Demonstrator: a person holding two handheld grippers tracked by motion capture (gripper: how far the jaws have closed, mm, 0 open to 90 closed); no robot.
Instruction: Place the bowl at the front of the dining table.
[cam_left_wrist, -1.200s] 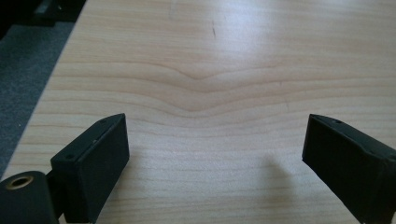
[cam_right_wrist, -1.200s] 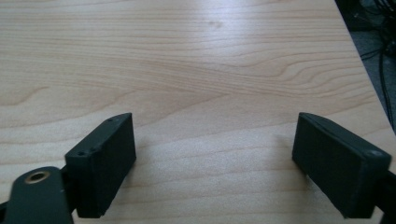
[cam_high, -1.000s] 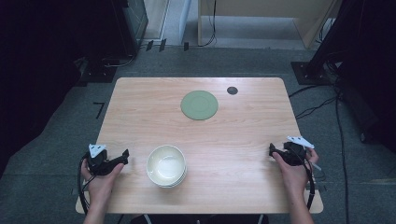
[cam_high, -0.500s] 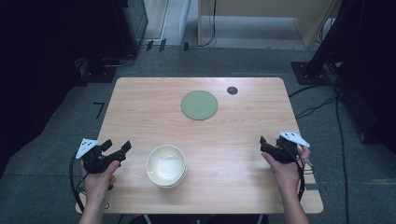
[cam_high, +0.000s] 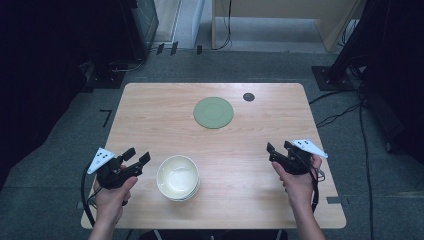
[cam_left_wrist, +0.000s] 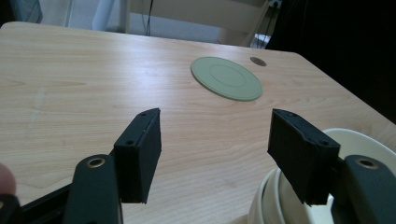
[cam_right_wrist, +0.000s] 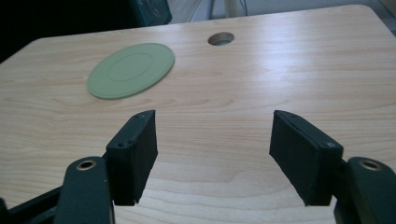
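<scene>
- The cream bowl (cam_high: 178, 177) sits near the front edge of the bench (cam_high: 150, 115), just to the right of the left gripper (cam_high: 137, 157) in the high view; it looks like more than one bowl nested, though the count is hard to make out.
- In the left gripper view the bowl's rim (cam_left_wrist: 359, 140) lies behind and below the right-hand jaw, beside the gap and not within it.
- The right gripper (cam_high: 280, 148) hangs well apart from the bowl, toward the bench's right side.
- Left gripper: jaws spread, nothing between them but bare wood; they have just been closing.
- Right gripper (cam_right_wrist: 212, 154): jaws likewise spread and empty, also just closing.
- A flat green plate (cam_high: 213, 112) lies farther back, with a dark round hole (cam_high: 248, 96) near it.
- The bowl is cut off at the lower right edge of the left gripper view, partly covered by the jaw.
</scene>
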